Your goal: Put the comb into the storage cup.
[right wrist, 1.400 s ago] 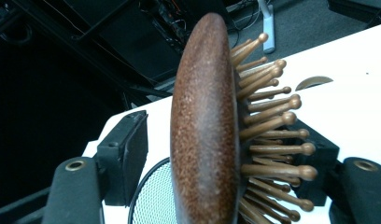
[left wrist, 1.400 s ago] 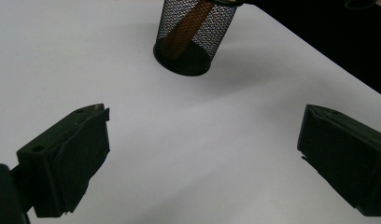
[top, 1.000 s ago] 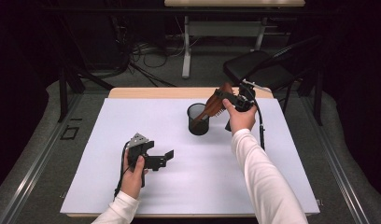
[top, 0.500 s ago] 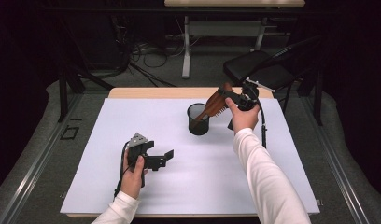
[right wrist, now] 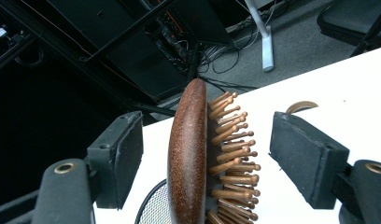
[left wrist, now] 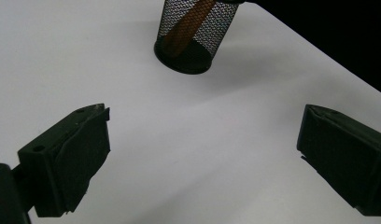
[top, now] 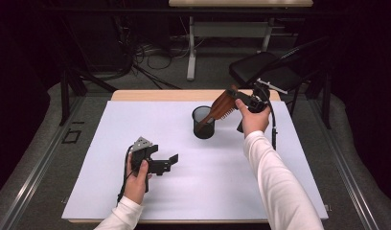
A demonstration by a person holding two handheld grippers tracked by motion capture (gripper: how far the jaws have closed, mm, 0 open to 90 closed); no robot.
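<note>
Dark floor and tangled cables lie beyond the white counter (top: 112, 191), with a black chair (top: 260, 72) just past its far edge. A wooden hairbrush (top: 221, 106) leans in a black mesh cup (top: 203, 122) toward the far middle of the counter, handle down inside the mesh, head tilted up and out to the right. Its back is a smooth, speckled reddish brown, and rounded wooden pins (right wrist: 230, 158) stand out in rows from the other face. The right gripper (right wrist: 205, 161) has its jaws parted on either side of the brush head, clear of it on both sides. Nearer the front, the left gripper (top: 166, 163) hangs low over bare counter, jaws wide apart and holding nothing
</note>
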